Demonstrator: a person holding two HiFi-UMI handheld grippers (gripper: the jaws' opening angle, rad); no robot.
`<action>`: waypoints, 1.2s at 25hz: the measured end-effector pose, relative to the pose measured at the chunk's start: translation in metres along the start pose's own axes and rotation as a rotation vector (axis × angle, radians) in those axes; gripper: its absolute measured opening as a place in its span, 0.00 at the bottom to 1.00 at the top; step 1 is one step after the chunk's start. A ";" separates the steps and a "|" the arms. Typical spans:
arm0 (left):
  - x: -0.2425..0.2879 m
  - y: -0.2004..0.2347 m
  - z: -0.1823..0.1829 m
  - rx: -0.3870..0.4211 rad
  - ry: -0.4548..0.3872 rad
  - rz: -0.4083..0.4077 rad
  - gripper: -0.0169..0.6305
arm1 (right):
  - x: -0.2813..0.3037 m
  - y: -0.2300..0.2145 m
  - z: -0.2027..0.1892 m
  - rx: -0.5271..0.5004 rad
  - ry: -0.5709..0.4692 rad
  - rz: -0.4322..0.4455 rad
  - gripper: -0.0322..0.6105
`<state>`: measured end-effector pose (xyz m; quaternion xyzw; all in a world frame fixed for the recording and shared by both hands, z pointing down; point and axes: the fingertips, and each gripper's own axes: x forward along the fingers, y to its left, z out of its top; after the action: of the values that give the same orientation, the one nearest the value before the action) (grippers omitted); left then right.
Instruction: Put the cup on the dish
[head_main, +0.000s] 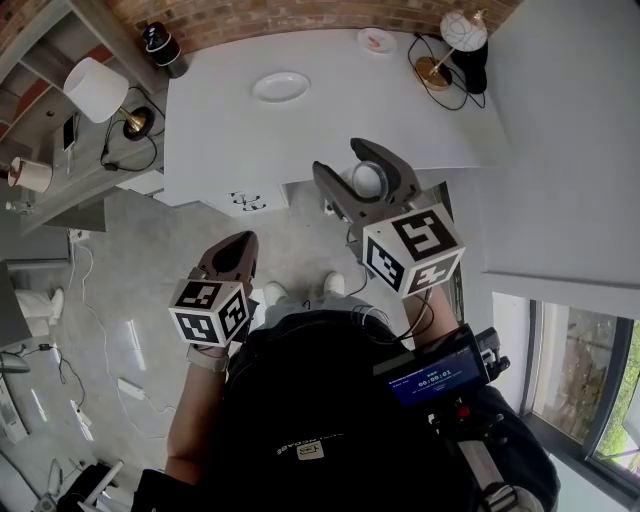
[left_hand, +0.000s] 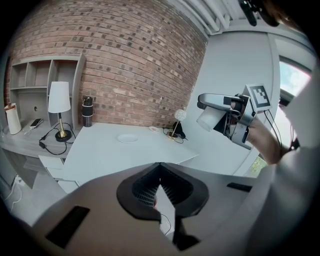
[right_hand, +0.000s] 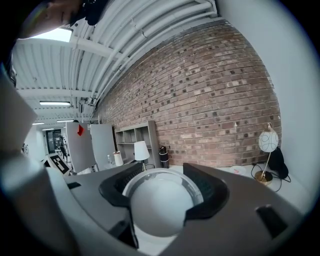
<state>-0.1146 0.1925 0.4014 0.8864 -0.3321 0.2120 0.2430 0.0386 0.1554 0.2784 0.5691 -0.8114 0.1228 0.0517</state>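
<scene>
A white cup (head_main: 368, 181) sits between the jaws of my right gripper (head_main: 345, 160), which is shut on it in the air over the white table's (head_main: 220, 130) near edge. In the right gripper view the cup (right_hand: 160, 210) fills the gap between the jaws, open end forward. The round white dish (head_main: 281, 87) lies on the table, farther off and to the left of the cup; the left gripper view shows the dish (left_hand: 128, 138) too. My left gripper (head_main: 238, 243) hangs lower, over the floor in front of the table, shut (left_hand: 159, 186) on nothing.
A black bottle (head_main: 160, 42) stands at the table's far left corner. A small pink-marked saucer (head_main: 376, 40) and a globe lamp (head_main: 455, 40) with cables stand at the far right. A shelf unit with a white table lamp (head_main: 95, 88) stands left. A white wall (head_main: 560, 130) rises right.
</scene>
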 end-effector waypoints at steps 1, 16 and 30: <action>0.000 0.000 0.000 -0.001 0.000 0.001 0.03 | 0.000 -0.001 0.000 0.005 -0.004 0.000 0.45; 0.009 -0.004 0.001 -0.002 0.009 0.010 0.03 | -0.002 -0.009 0.003 -0.042 -0.010 -0.003 0.45; 0.030 -0.028 0.013 0.016 0.005 0.028 0.03 | -0.010 -0.047 -0.003 -0.013 0.004 -0.004 0.45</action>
<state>-0.0719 0.1889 0.3989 0.8831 -0.3420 0.2202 0.2339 0.0857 0.1501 0.2857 0.5700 -0.8110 0.1185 0.0573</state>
